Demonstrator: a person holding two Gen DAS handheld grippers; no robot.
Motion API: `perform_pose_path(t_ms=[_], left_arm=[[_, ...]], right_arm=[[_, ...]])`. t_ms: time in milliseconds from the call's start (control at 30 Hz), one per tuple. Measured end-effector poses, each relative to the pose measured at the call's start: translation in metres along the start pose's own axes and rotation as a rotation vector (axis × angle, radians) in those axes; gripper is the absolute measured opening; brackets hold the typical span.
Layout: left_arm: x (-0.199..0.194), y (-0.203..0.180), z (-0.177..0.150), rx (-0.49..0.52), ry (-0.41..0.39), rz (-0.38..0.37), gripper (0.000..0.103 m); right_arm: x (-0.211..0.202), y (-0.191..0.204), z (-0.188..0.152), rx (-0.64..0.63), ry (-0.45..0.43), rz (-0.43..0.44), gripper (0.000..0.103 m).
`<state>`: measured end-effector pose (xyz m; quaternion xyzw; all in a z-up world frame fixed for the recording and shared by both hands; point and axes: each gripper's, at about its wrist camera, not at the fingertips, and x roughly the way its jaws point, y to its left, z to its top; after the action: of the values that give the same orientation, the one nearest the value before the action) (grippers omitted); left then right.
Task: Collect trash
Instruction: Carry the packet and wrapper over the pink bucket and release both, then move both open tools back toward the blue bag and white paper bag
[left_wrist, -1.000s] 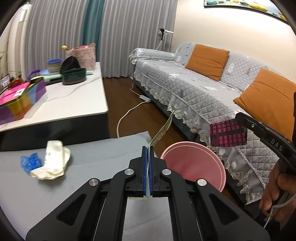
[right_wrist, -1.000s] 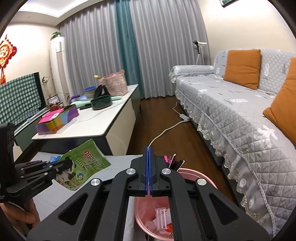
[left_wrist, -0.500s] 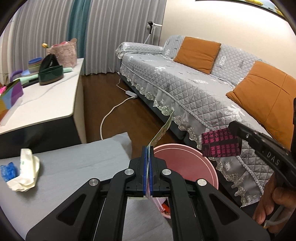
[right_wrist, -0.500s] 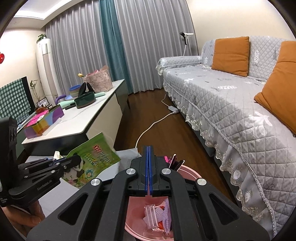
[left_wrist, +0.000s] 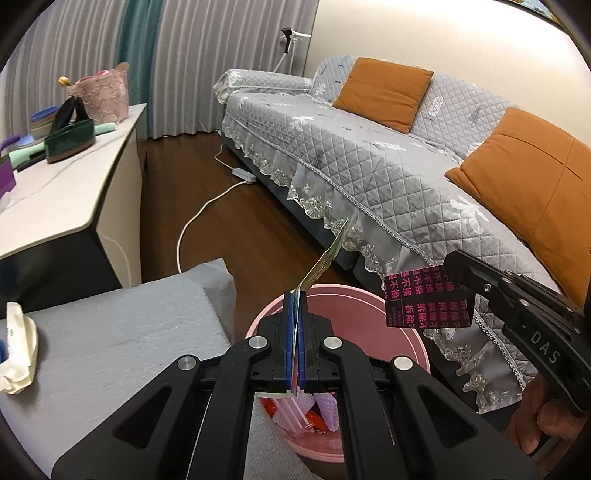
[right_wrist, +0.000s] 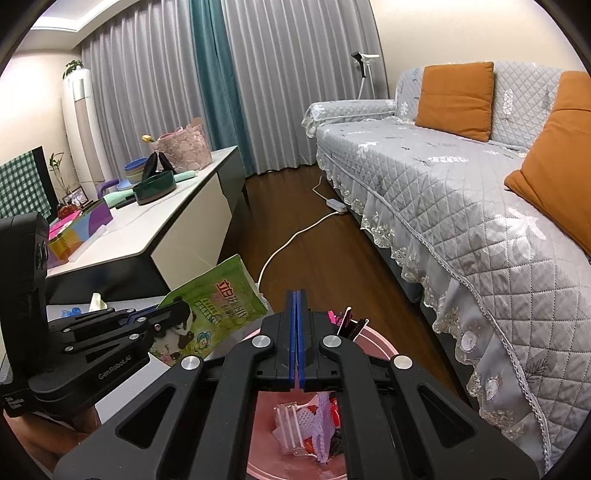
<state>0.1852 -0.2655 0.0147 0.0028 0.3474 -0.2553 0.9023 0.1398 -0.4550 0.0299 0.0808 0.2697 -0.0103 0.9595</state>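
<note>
Beside grey sofa (left_wrist: 369, 155), pink bin (left_wrist: 384, 310), grey-covered table (left_wrist: 110, 332)

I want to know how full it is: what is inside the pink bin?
The pink bin holds a clear plastic piece, lilac netted wrapping and red scraps. Both tongs' frames cover much of its floor, so the fill level is unclear.

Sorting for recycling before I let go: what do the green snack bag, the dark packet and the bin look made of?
Green snack bag: glossy printed plastic film, judging by sheen and creases. Dark packet with pink characters: flat and stiff, probably printed card or foil; unclear. Pink bin: smooth moulded plastic.
</note>
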Motion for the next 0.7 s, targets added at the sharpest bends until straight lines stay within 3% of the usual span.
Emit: perform_pose_path(t_ms=[333,400,433,467,500,700], left_arm=[[0.013,-0.003,0.004,0.003,0.02,-0.028,0.002],[0.019,-0.004,0.004,0.009,0.049,-0.045,0.011],[0.022,-0.004,0.004,0.011,0.059,-0.045,0.025],[0.022,-0.003,0.003,0.011,0.061,-0.038,0.034],[0.021,-0.002,0.002,0.007,0.057,-0.03,0.035],[0.005,0.006,-0.002,-0.01,0.042,-0.011,0.036]], right_arm=[[0.007,-0.004,-0.002,0.005,0.021,-0.028,0.003],[0.01,-0.007,-0.003,0.013,0.035,-0.048,0.014],[0.012,-0.009,-0.004,0.022,0.047,-0.052,0.022],[0.013,-0.01,-0.005,0.031,0.054,-0.059,0.039],[0.013,-0.013,-0.005,0.041,0.053,-0.074,0.048],[0.01,-0.016,-0.002,0.061,0.032,-0.101,0.049]])
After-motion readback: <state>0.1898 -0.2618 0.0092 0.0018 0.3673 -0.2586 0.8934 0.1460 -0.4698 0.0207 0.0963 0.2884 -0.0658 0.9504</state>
